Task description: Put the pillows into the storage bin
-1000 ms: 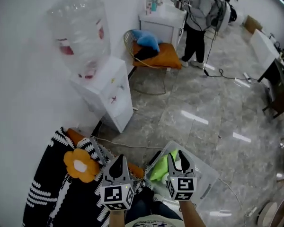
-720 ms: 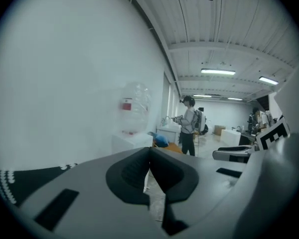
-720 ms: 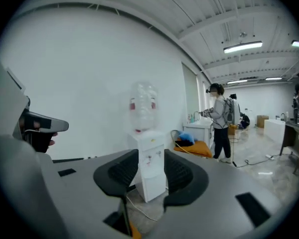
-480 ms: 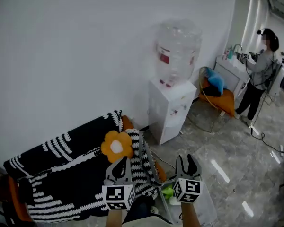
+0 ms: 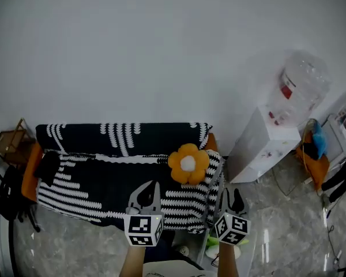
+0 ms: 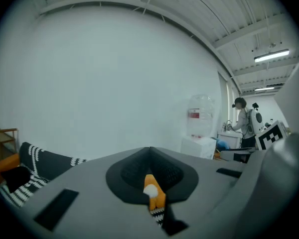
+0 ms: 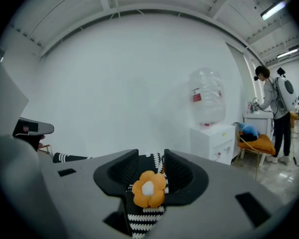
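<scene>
Flower pillow [image 5: 188,163] on striped sofa [image 5: 92,183]; green item [image 5: 210,242] in bin [image 5: 204,253]

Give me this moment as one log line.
left gripper: shut, empty | right gripper: open, empty | flower pillow: on sofa, untouched

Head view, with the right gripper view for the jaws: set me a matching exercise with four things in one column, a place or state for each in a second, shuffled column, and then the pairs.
Things
1. flower pillow
2. water dispenser
3. wooden stand
4. right gripper

Places or states
A. at the picture's left, past the end of the striped sofa
B. jaws apart, nothing between the pads
C. lying on the striped sofa, near its right end
D. against the wall, to the right of the sofa

Pairs: 1-C, 2-D, 3-A, 4-B
</scene>
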Available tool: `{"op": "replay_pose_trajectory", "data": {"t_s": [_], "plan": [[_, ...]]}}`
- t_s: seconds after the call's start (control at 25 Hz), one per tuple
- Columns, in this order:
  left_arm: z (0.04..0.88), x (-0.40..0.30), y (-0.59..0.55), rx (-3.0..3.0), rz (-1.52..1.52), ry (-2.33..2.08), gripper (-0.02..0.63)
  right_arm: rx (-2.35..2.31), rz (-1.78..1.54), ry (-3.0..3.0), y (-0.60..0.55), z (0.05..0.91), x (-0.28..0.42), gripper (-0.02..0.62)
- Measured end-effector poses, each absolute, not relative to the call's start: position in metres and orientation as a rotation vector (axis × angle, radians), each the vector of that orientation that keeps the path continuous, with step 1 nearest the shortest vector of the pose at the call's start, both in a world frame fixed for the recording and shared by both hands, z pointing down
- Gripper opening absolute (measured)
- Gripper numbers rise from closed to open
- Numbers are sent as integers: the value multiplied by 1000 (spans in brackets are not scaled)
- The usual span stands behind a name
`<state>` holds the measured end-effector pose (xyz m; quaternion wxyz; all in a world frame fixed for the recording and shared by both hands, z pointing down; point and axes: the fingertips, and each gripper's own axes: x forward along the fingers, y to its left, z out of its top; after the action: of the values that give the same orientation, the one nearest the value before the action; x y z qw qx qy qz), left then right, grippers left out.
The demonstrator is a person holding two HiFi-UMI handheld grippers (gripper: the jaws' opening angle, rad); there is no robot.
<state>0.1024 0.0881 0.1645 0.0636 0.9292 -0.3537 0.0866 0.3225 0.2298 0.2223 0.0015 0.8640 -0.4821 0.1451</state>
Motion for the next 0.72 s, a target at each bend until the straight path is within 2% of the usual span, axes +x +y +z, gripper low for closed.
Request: {"op": "replay_pose_trajectory", "data": {"t_s": [0.32,0.72], "plan": [[184,59,12,2690,262,-1225,14,2604,470,-1615,132,236,308,175],[213,107,-105,2687,304,-1114,14,2563,512,-1553,30,270,340,175]]}}
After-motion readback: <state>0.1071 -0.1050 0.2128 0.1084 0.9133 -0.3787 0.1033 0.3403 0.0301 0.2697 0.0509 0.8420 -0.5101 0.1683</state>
